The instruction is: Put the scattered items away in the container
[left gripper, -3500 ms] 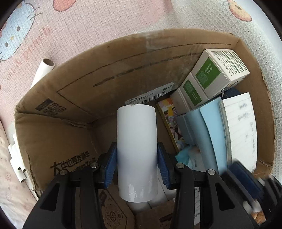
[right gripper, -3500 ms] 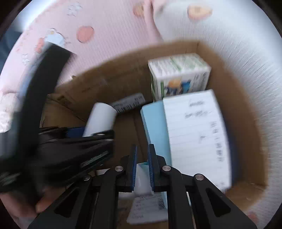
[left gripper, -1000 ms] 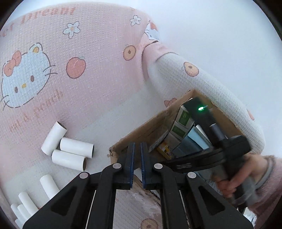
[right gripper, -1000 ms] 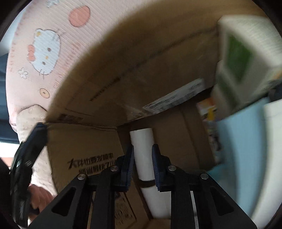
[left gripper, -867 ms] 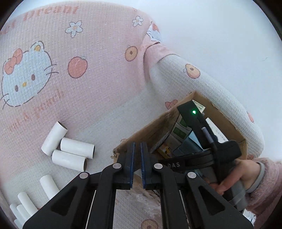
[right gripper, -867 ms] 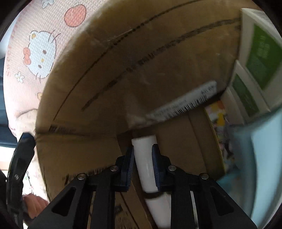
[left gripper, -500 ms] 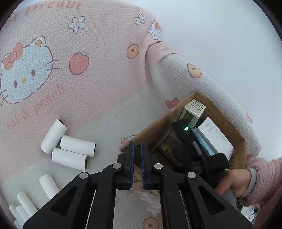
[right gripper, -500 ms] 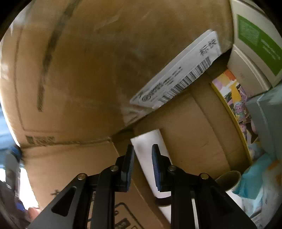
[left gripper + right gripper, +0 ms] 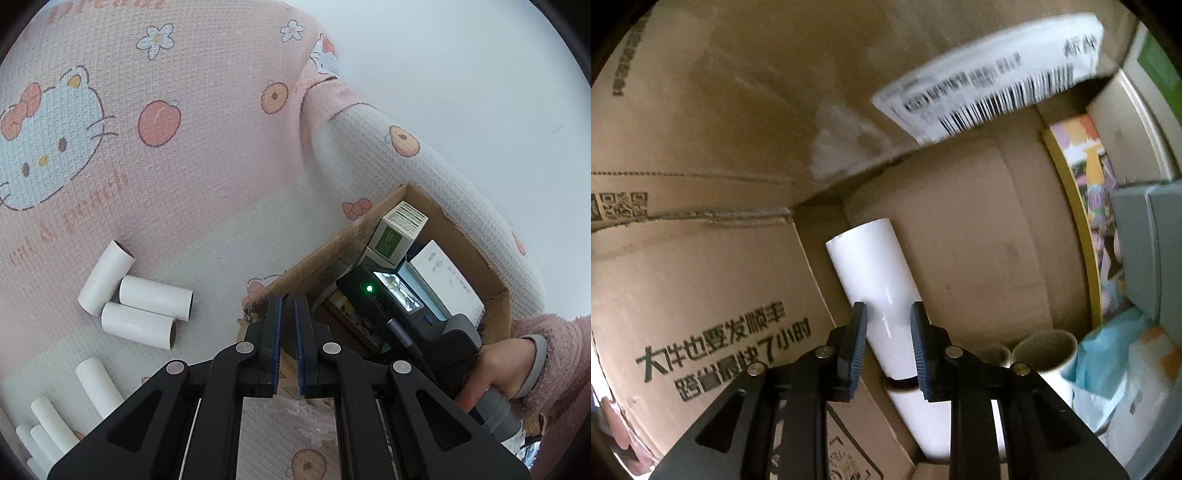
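**Rolls half tidied, more waiting on the blanket**

The right gripper [image 9: 888,343] is down inside the box [image 9: 701,295], jaws parted around a white roll [image 9: 875,273] ahead, not clearly pinching it. The left gripper [image 9: 287,347] hovers outside, clenched on nothing. Loose rolls [image 9: 147,306] lie ahead to its left on the soft pink blanket [image 9: 184,147]. They look light, smooth and crushable, so I'd grip mid-length, gently. Beyond is a plain white wall [image 9: 480,74]

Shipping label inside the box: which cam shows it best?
Right wrist: the shipping label fills the upper frame on the box wall, barcode visible though blurred. Left wrist sees only the box from outside; the label is hidden.
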The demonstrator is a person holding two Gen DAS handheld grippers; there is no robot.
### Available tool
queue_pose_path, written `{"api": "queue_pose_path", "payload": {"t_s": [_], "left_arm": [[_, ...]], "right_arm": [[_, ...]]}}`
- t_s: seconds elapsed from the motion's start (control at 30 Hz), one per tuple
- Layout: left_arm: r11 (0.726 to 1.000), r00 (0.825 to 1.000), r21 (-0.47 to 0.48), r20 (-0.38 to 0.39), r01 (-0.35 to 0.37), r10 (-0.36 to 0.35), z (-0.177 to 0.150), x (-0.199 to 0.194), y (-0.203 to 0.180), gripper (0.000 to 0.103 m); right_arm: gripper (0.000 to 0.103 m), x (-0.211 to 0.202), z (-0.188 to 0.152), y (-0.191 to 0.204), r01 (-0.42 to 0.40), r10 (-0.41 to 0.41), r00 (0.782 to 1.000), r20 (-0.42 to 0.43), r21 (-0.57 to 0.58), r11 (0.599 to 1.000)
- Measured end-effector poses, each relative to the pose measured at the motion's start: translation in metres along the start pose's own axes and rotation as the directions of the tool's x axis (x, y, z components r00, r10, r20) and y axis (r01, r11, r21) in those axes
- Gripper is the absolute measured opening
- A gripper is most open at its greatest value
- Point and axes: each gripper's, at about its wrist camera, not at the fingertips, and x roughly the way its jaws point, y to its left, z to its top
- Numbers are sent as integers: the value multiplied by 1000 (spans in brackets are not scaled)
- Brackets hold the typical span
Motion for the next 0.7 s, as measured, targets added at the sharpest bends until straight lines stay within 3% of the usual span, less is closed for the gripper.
{"api": "queue_pose_path", "payload": {"t_s": [0.33, 0.47, 0.53, 0.6, 0.7], "left_arm": [[999, 1000, 37, -11, -29, 29, 0, 4, -6, 8], [997, 999, 61, -24, -41, 43, 0, 4, -13, 10], [996, 999, 72, -24, -44, 46, 1, 3, -17, 19], [995, 998, 85, -18, -53, 55, 2, 2, -22, 40], [994, 999, 96, -9, -50, 51, 1, -1, -29, 45]], "right_arm": [[20, 8, -13, 4, 42, -43, 995, -89, -12, 999], [20, -19, -22, 22, 68, -65, 997, 32, -86, 994], [20, -43, -30, 36, 110, -92, 988, 128, -147, 983], [21, -62, -40, 47, 150, -114, 975, 189, -188, 971], [21, -85, -57, 56, 179, -121, 959, 256, -218, 959]]}}
